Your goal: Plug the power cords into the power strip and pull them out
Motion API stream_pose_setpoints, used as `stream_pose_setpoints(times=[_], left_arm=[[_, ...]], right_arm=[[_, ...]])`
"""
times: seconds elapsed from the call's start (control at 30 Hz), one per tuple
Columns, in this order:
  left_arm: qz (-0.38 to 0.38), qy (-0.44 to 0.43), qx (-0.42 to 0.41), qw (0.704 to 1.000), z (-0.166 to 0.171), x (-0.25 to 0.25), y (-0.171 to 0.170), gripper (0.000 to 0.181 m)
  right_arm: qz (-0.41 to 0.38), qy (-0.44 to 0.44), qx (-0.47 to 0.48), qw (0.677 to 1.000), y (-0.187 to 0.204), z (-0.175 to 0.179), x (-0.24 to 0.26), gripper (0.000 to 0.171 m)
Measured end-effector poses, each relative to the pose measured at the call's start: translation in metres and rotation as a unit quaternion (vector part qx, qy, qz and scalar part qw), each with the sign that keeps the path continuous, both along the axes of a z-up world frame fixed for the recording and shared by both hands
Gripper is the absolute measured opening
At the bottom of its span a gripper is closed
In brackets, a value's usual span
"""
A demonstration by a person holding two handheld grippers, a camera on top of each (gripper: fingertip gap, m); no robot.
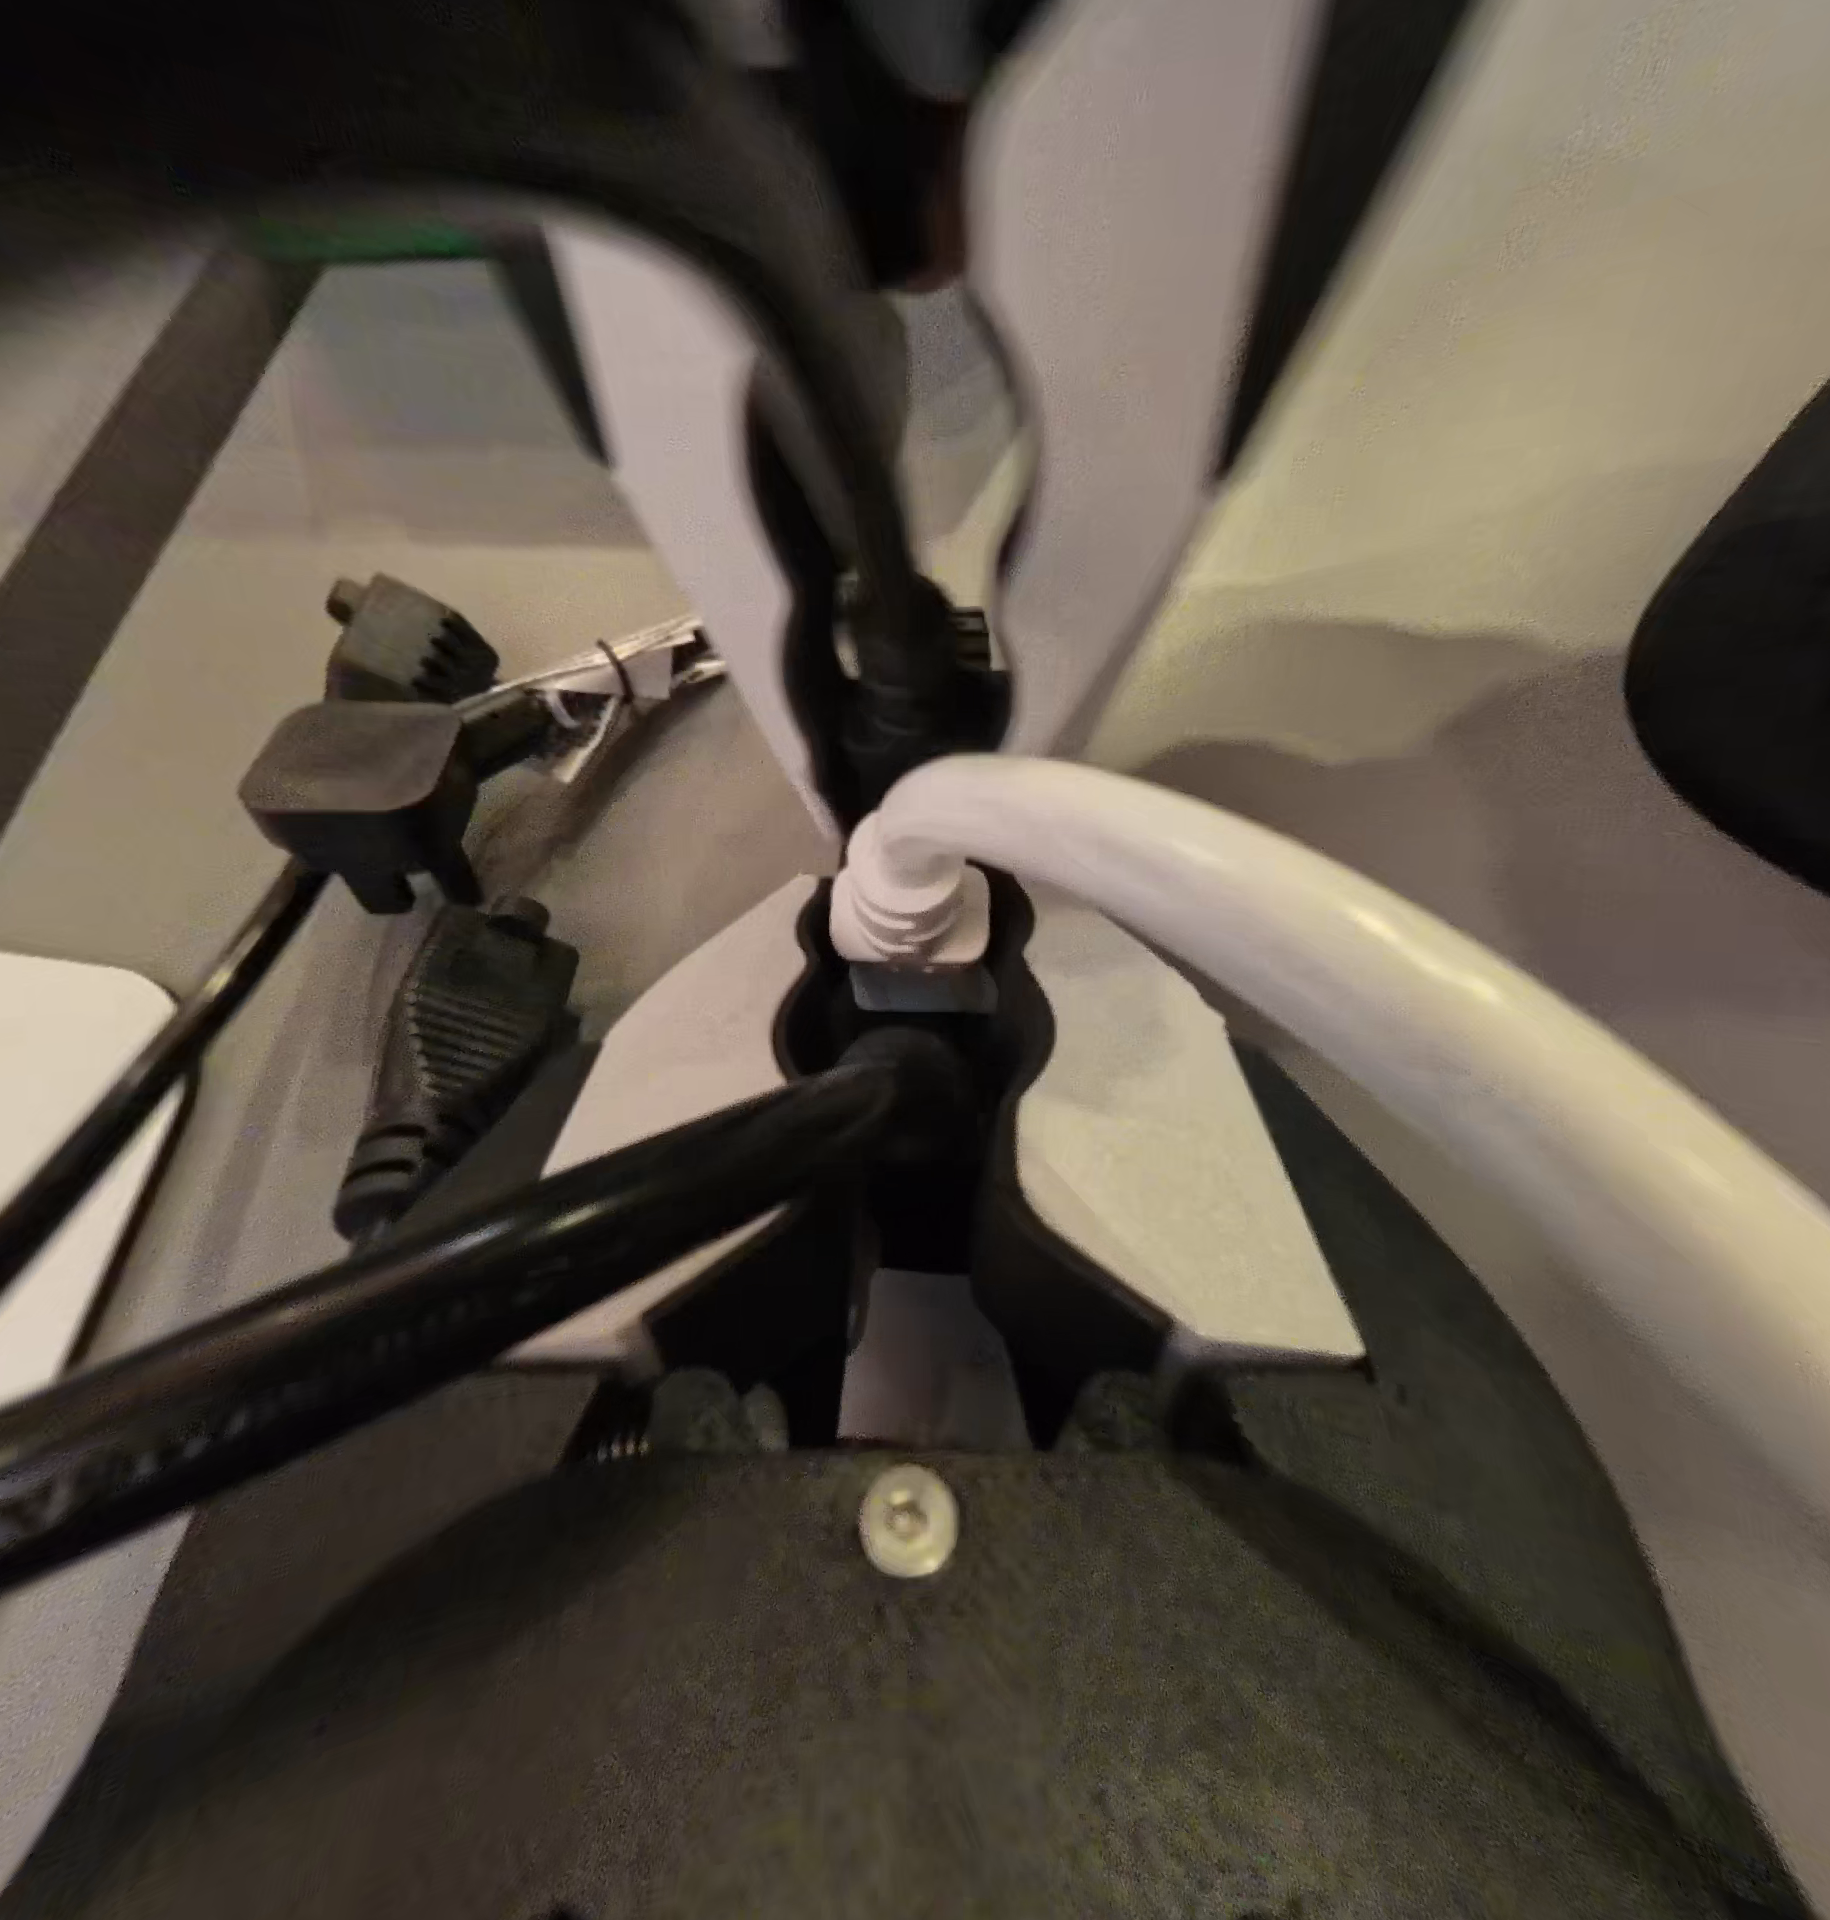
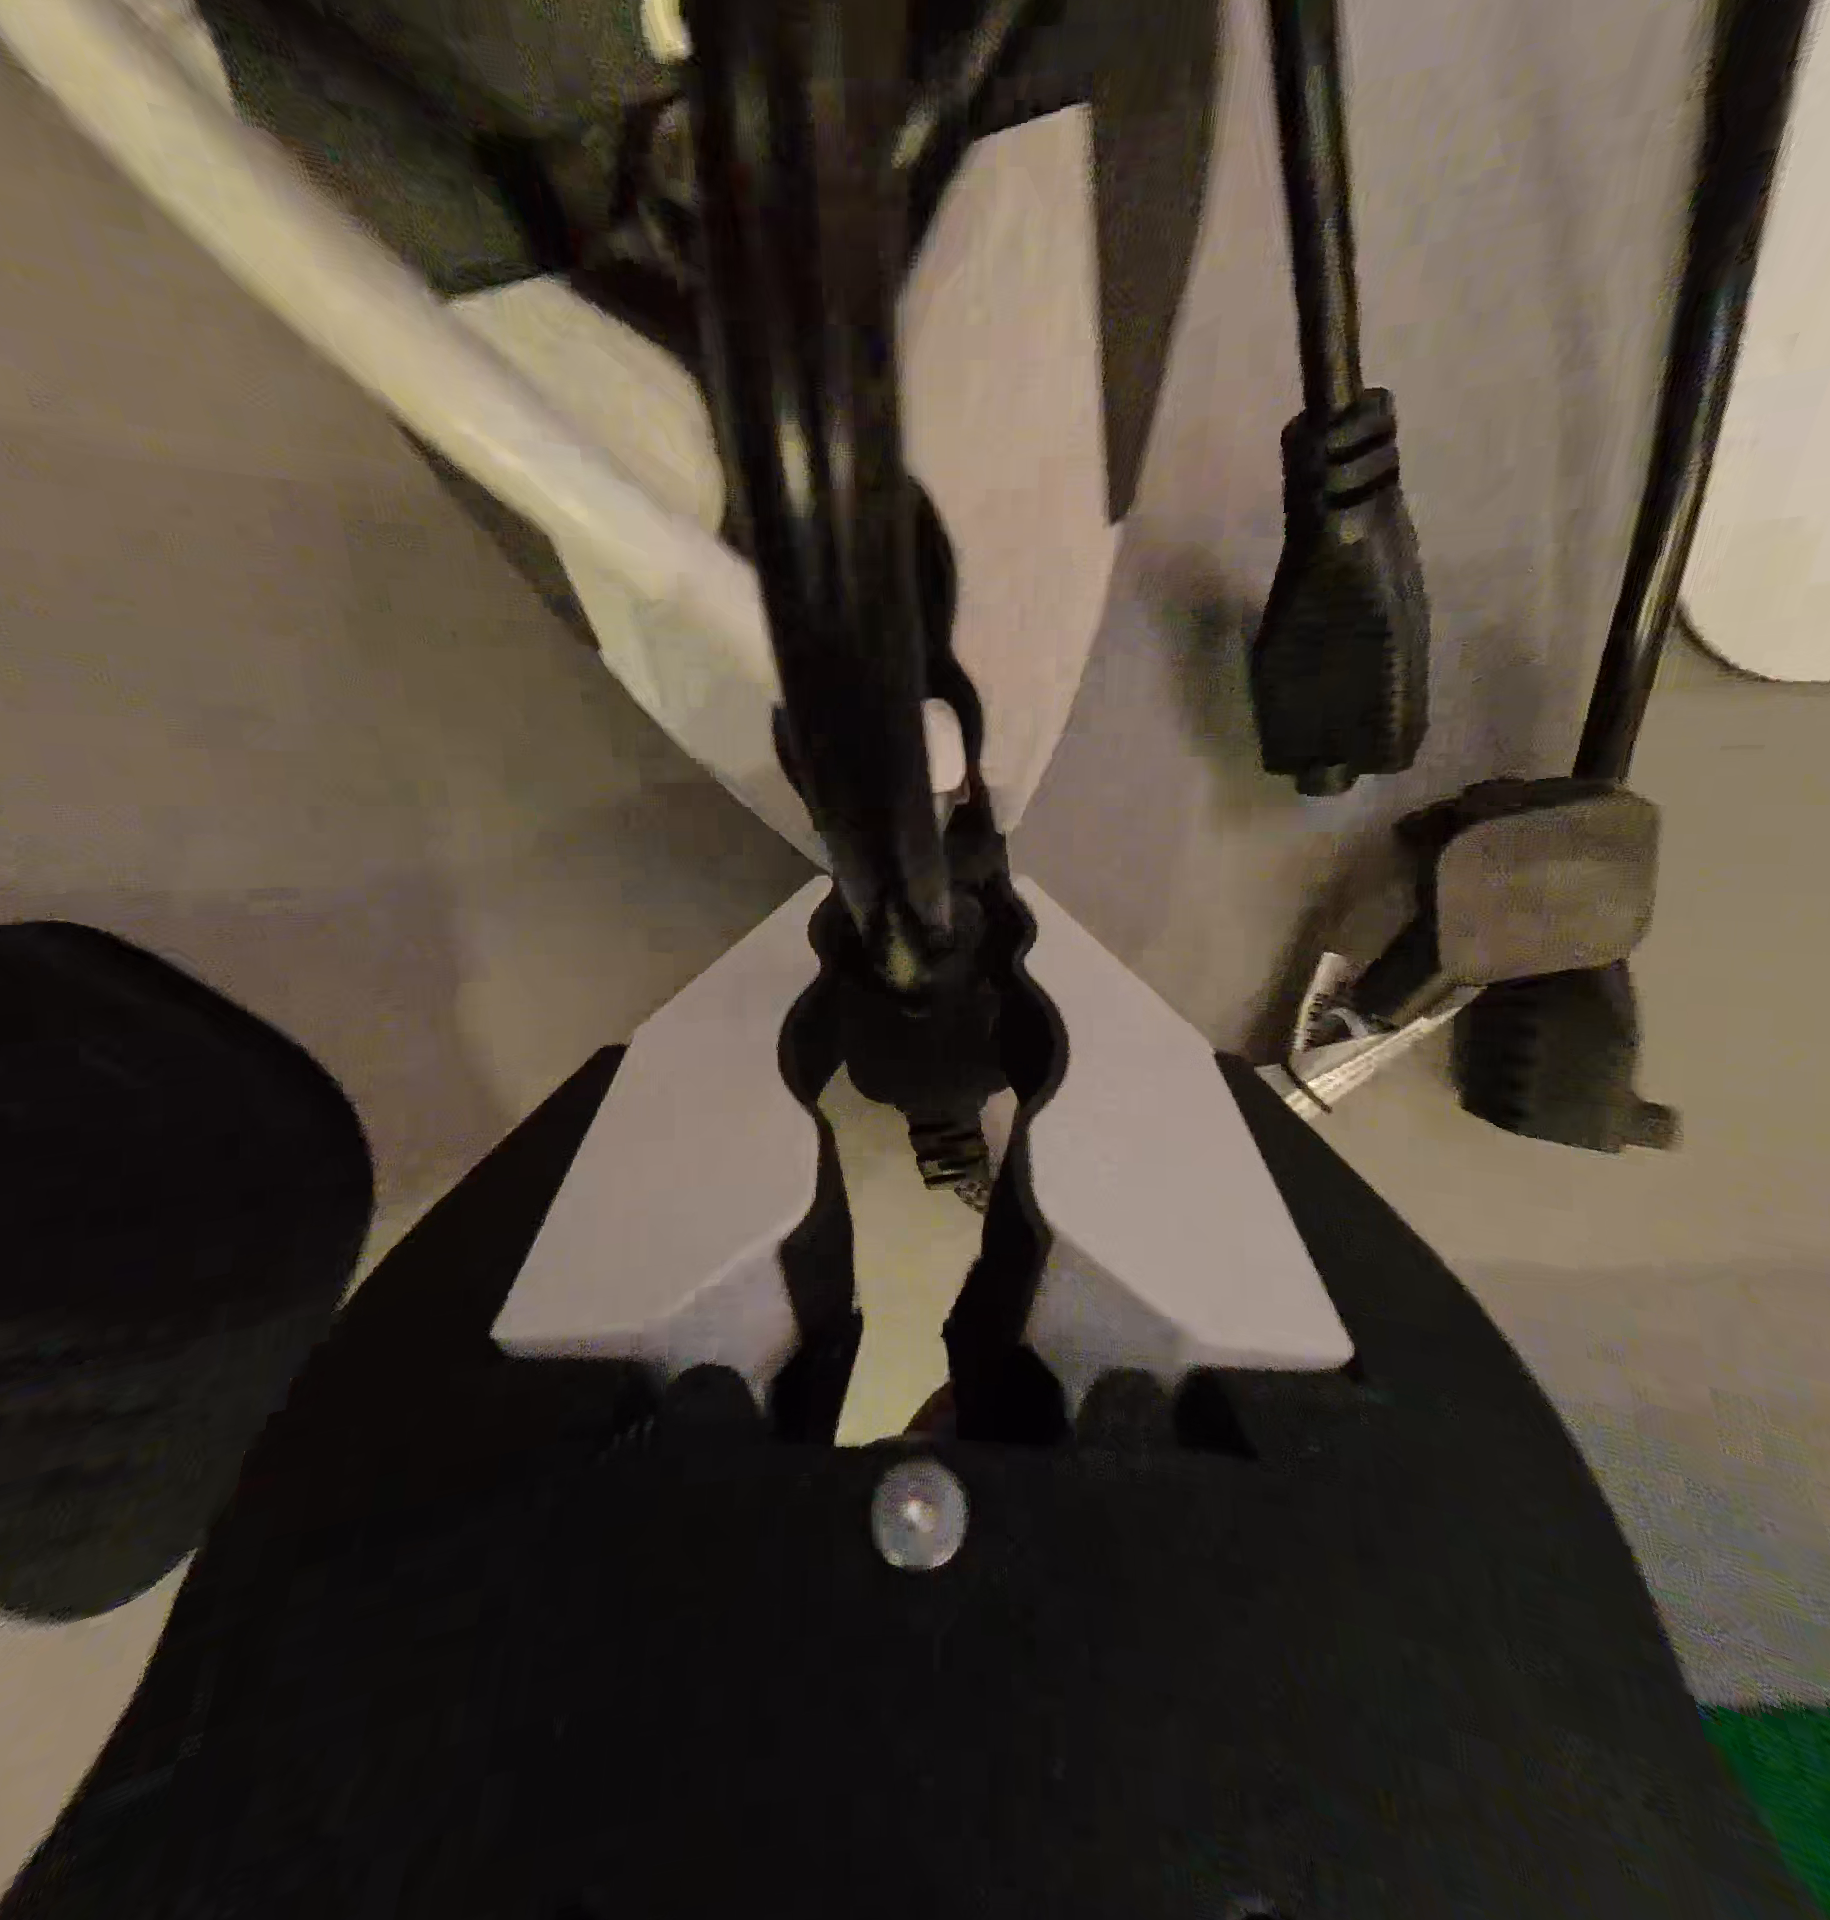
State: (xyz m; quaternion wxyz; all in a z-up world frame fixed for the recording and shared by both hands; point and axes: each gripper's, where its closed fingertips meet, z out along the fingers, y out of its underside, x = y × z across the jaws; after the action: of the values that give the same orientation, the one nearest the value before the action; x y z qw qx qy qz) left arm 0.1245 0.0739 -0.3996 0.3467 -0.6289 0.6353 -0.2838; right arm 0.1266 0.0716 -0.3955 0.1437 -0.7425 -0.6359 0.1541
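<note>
My left gripper (image 1: 916, 935) is shut on the ribbed end of a thick white cord (image 1: 1306, 935) that curves off to the right. A black cord (image 1: 578, 1195) also comes out between its jaws, toward the lower left. My right gripper (image 2: 921, 914) is shut on a black plug (image 2: 911, 1049), and black cords (image 2: 786, 416) run away from it. The two grippers face each other tip to tip: the right one shows in the left wrist view (image 1: 911, 707), the left one in the right wrist view (image 2: 890, 790). Whether the plug sits in a socket is hidden.
Loose black plugs (image 1: 360, 790) and a connector (image 1: 475, 1018) lie on the grey table, also in the right wrist view (image 2: 1545, 894) (image 2: 1347, 623), with a white tag (image 2: 1347, 1049). A white rounded block (image 1: 38, 1039) and a black rounded object (image 2: 111, 1247) lie nearby. Both grippers' tips are close together, under 4 cm apart.
</note>
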Motion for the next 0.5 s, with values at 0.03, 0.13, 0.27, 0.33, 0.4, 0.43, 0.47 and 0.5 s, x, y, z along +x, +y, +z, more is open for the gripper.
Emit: stream_pose_setpoints(times=[0.03,0.13,0.27,0.33,0.4,0.43,0.47,0.5], left_arm=[[0.003,0.001,0.004,1.000,0.0000,0.0002,0.0007,0.027],[0.011,0.000,-0.002,1.000,0.0004,0.0007,0.0025,0.027],[0.021,0.003,0.002,1.000,-0.0004,0.0007,0.0059,0.027],[0.012,0.001,0.002,1.000,-0.0001,0.0010,0.0042,0.027],[0.008,0.005,0.010,1.000,0.0004,0.0013,0.0022,0.027],[0.005,0.004,0.013,1.000,0.0009,0.0015,0.0010,0.027],[0.007,0.004,0.011,1.000,0.0007,0.0016,0.0013,0.030],[0.010,0.004,0.009,1.000,0.0001,0.0015,0.0028,0.028]], right_arm=[[-0.005,0.017,-0.045,0.999,0.0005,0.0008,0.0005,0.022],[-0.016,0.031,-0.126,0.991,0.0017,0.0015,0.0004,0.025],[0.016,-0.001,-0.027,1.000,0.0057,0.0005,0.0010,0.021],[0.048,-0.050,0.058,0.996,0.0026,0.0002,0.0013,0.021],[0.059,-0.079,0.111,0.989,0.0007,0.0005,0.0030,0.022],[0.064,-0.085,0.119,0.987,-0.0011,0.0010,0.0034,0.021],[0.054,-0.077,0.102,0.990,-0.0013,0.0011,0.0033,0.021],[0.035,-0.062,0.069,0.995,0.0001,0.0008,0.0031,0.022]])
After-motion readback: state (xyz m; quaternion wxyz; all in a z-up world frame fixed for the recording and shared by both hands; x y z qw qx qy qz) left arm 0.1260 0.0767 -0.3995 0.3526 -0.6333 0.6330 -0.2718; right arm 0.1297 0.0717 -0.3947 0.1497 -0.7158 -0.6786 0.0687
